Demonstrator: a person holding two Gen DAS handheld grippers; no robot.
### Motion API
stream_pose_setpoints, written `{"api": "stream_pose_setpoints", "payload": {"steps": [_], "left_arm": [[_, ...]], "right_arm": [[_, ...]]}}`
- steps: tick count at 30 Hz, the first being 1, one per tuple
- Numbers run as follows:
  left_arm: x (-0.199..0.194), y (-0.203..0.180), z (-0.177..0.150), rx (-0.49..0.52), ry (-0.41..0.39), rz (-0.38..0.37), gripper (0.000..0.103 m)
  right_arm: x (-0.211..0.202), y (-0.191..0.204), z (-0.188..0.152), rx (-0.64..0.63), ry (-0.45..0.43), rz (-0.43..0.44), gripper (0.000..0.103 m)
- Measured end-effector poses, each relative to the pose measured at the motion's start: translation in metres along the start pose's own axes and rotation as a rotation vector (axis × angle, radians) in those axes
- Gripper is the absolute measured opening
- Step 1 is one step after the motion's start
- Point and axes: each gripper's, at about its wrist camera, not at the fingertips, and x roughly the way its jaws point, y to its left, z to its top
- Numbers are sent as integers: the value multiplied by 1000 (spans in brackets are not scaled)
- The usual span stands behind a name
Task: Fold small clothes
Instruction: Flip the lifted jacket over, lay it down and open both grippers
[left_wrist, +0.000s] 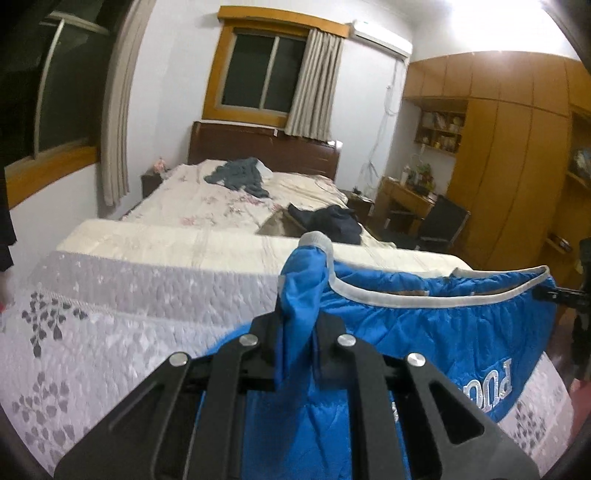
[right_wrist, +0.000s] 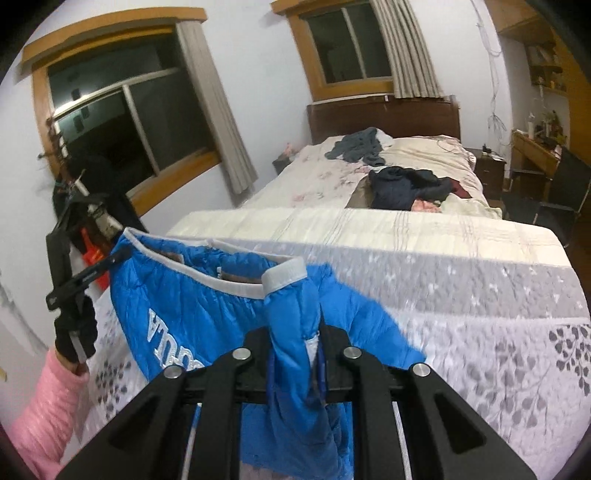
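A bedroom, its quilted bed (left_wrist: 110, 314) spread below; the blue padded garment (left_wrist: 424, 332) hangs at 3 o'clock, left gripper (left_wrist: 297, 332) and right gripper (right_wrist: 312, 343) each clamped on a bunched corner; soft, light, probably slippery; grip the white trim.

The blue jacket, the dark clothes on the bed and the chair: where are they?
Blue jacket (left_wrist: 461, 343): left wrist view, quilted front panel.
Dark clothes (right_wrist: 402, 186): right wrist view, middle of the heap.
Chair (left_wrist: 445, 218): left wrist view, its backrest.
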Motion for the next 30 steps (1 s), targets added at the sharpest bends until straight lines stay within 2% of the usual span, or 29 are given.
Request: {"api": "stream_pose_setpoints", "payload": {"steps": [7, 10, 16, 22, 30], "left_arm": [[53, 0, 22, 6, 24, 55, 9], [87, 6, 20, 0, 73, 74, 9], [147, 24, 1, -31, 200, 99, 10], [188, 43, -22, -56, 286, 114, 12], [217, 53, -39, -67, 357, 127, 20]], "right_arm": [[51, -23, 39, 58, 42, -51, 16], [78, -35, 44, 84, 74, -73, 16], [134, -65, 36, 157, 154, -86, 16], [174, -92, 20, 223, 209, -88, 16], [212, -122, -11, 318, 278, -87, 18]]}}
